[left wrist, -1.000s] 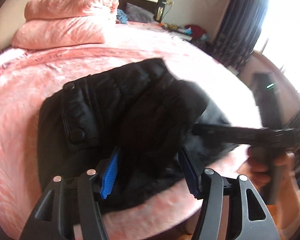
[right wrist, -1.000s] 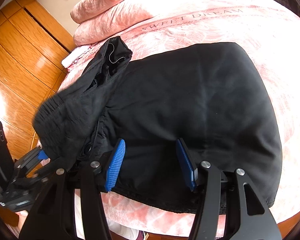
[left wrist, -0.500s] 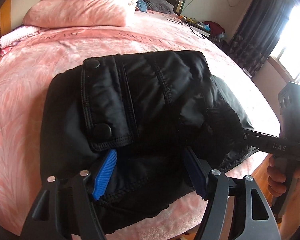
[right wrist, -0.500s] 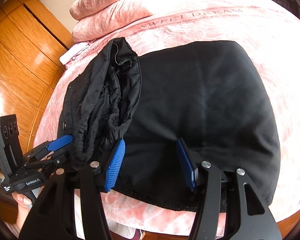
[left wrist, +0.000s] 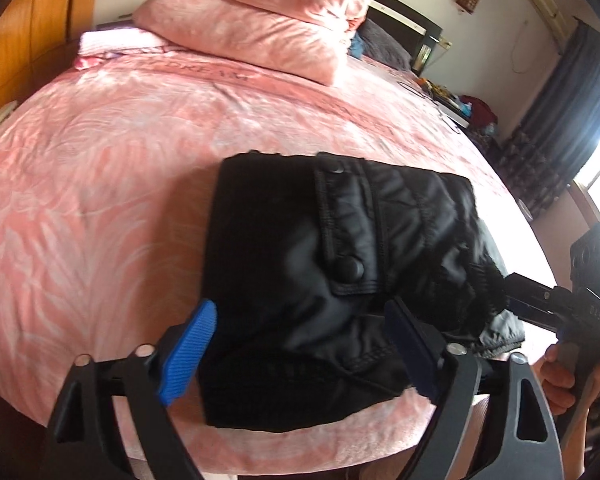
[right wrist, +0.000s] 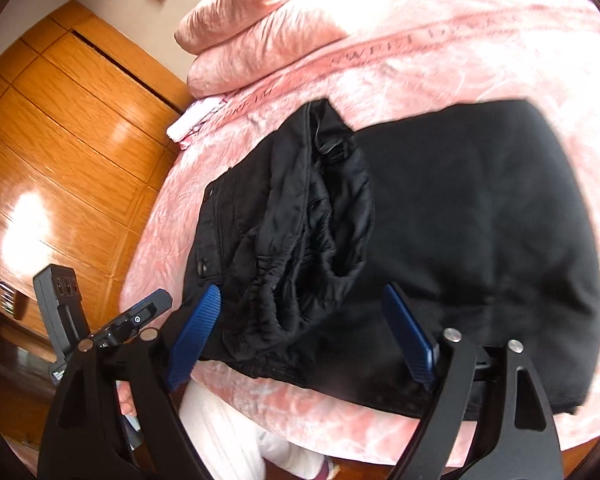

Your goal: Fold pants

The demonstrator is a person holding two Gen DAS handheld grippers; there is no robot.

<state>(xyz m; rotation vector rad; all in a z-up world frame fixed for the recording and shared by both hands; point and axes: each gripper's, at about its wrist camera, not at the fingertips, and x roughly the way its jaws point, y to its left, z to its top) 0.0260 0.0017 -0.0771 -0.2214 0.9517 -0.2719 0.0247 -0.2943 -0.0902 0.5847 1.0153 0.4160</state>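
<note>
Both tongs, left (left wrist: 300, 344) and right (right wrist: 300, 334), are opening, releasing the black pants (right wrist: 440, 240) on the bed (left wrist: 100, 200); I'm judging the bunched waistband (right wrist: 300, 240) is risking springing the fold loose.

The waistband end (right wrist: 300, 240), held up a second ago, has been laid down on the folded black pants (right wrist: 480, 220). Both tongs, left (left wrist: 300, 344) and right (right wrist: 304, 336), are being opened, with nothing pinched.

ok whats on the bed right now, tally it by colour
black: 1, the folded pants
pink: 2, pillows stacked at the head of the bed
white and pink: 1, folded cloth beside the pillows
total: 4, not counting blurred clutter at the far edge
</note>
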